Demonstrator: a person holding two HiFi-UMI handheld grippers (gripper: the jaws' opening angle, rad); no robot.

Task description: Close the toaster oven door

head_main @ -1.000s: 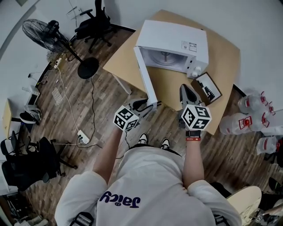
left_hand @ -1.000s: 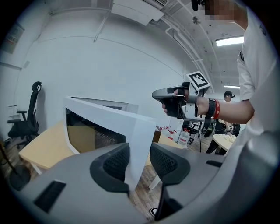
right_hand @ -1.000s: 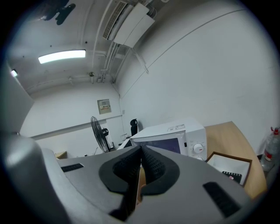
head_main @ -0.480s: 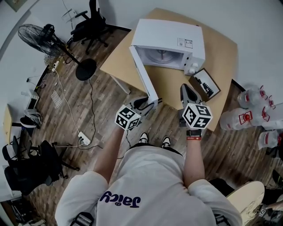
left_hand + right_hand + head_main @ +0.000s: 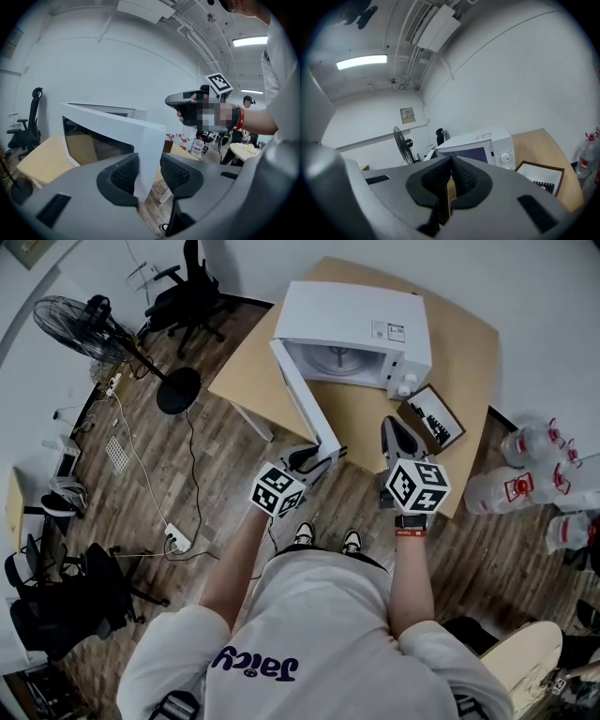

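Observation:
A white toaster oven (image 5: 352,320) stands on the wooden table (image 5: 469,343) with its door (image 5: 302,395) swung out toward me. My left gripper (image 5: 323,460) is at the door's free end. In the left gripper view the door (image 5: 112,136) edge lies between the jaws of the left gripper (image 5: 149,176), which are closing; a gap still shows at the right pad. To the right, over the table's front edge, my right gripper (image 5: 396,427) is shut on nothing and points at the oven (image 5: 487,140). Its pads meet in the right gripper view (image 5: 451,180).
A framed picture (image 5: 436,423) lies flat on the table right of the oven. Large water bottles (image 5: 525,484) stand on the floor at the right. A floor fan (image 5: 75,320), an office chair (image 5: 187,287) and a power strip with cables (image 5: 173,535) are at the left.
My left gripper has edged a little to the right along the door's free end. The right gripper has hardly moved. The door stands at about the same angle.

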